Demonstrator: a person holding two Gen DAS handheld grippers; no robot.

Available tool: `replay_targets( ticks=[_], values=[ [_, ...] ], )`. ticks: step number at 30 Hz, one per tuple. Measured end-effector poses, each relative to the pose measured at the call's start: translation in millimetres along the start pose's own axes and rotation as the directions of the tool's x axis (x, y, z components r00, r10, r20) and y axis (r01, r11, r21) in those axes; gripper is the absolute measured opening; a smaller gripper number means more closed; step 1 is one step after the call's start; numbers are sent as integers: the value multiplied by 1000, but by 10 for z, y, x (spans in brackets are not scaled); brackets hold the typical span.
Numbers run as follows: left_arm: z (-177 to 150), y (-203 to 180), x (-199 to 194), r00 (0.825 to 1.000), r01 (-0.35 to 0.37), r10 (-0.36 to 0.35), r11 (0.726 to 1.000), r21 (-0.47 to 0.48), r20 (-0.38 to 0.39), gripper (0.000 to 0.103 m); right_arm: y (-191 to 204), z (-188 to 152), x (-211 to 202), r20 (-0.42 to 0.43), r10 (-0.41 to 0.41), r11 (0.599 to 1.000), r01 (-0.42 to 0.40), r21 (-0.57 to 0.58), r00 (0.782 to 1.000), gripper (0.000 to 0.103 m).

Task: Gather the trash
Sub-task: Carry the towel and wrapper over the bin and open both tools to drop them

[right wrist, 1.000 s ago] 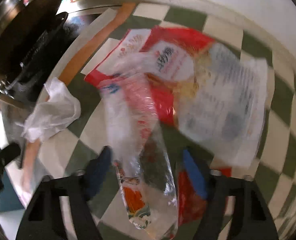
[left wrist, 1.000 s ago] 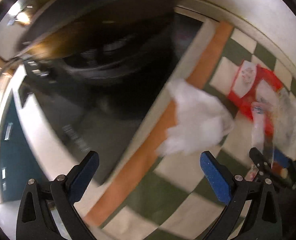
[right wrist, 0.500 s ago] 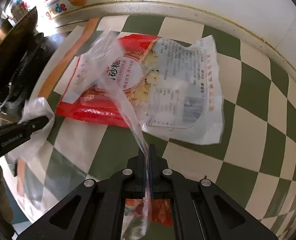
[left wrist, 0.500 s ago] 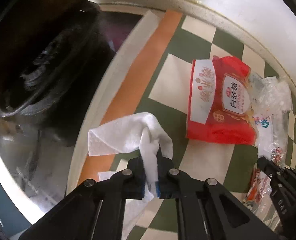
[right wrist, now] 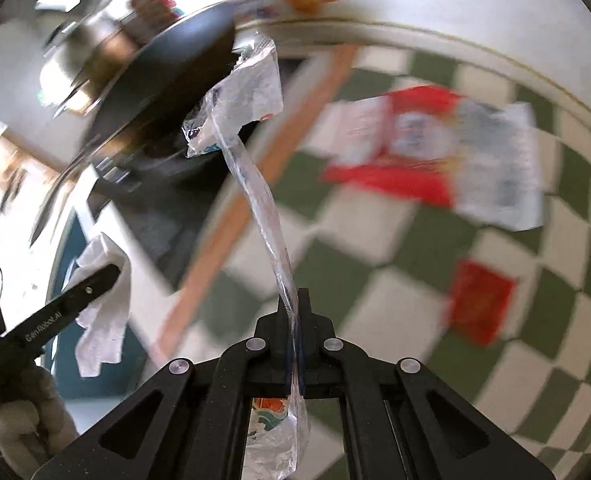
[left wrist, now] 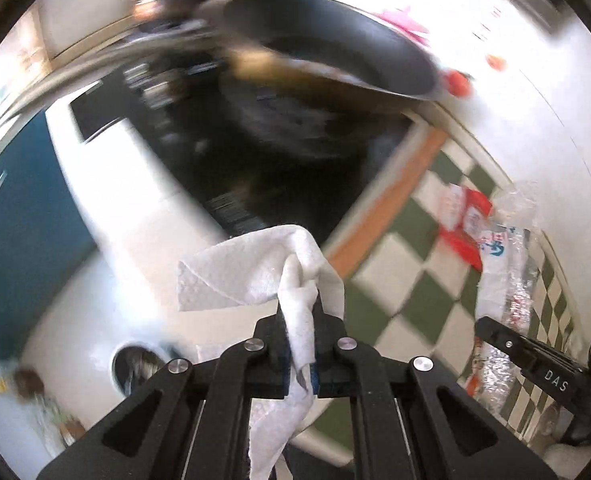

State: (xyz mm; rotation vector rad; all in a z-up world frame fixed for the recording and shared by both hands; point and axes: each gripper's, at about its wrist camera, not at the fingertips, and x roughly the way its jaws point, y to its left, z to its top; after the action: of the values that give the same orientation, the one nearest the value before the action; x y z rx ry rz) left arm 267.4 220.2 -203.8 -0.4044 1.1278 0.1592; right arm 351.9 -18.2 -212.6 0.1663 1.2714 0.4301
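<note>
So we've got both claws loaded. The left claw (left wrist: 298, 354) is clamped tight on a white paper towel (left wrist: 255, 276), and the right claw (right wrist: 294, 334) is pinched on a long clear plastic wrapper (right wrist: 251, 152) that trails up toward 12 o'clock.

Main worry: that wrapper is only caught along a thin twisted strip, so a quick swing could slide it right out. Its loose top end flaps near the dark frying pan (right wrist: 167, 72) at 11 o'clock and could snag on the rim.

The red sugar bag (right wrist: 435, 152) at 2 o'clock and a small red packet (right wrist: 479, 304) at 4 o'clock sit on the checkered worktop (right wrist: 395, 240), not picked up.

Room-wise, the stove crowds 10 to 12 o'clock, the wall runs along the far edge, and the open side looks to be 7 o'clock past the worktop edge.
</note>
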Motion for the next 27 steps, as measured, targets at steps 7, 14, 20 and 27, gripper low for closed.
replay_targets(
  ticks=[7, 14, 20, 27],
  values=[
    [-974, 1706, -232, 993, -118, 111, 948, -297, -43, 4, 1530, -794, 775, -217, 142, 954, -192, -231, 966, 1],
    [-2093, 3261, 593, 983, -169, 94, 811, -561, -160, 4, 2439, -1867, 2450, -388, 47, 901, -207, -381, 920, 1],
    [-2988, 4356, 2205, 968, -151, -38, 704, -694, -248, 4, 2242, -2693, 4396, -500, -83, 912, -137, -387, 862, 1],
    [-3608, 4956, 3793, 937, -122, -175, 645, -754, -302, 4, 1861, -3548, 6080, -595, -201, 895, -101, -435, 778, 1]
  ],
)
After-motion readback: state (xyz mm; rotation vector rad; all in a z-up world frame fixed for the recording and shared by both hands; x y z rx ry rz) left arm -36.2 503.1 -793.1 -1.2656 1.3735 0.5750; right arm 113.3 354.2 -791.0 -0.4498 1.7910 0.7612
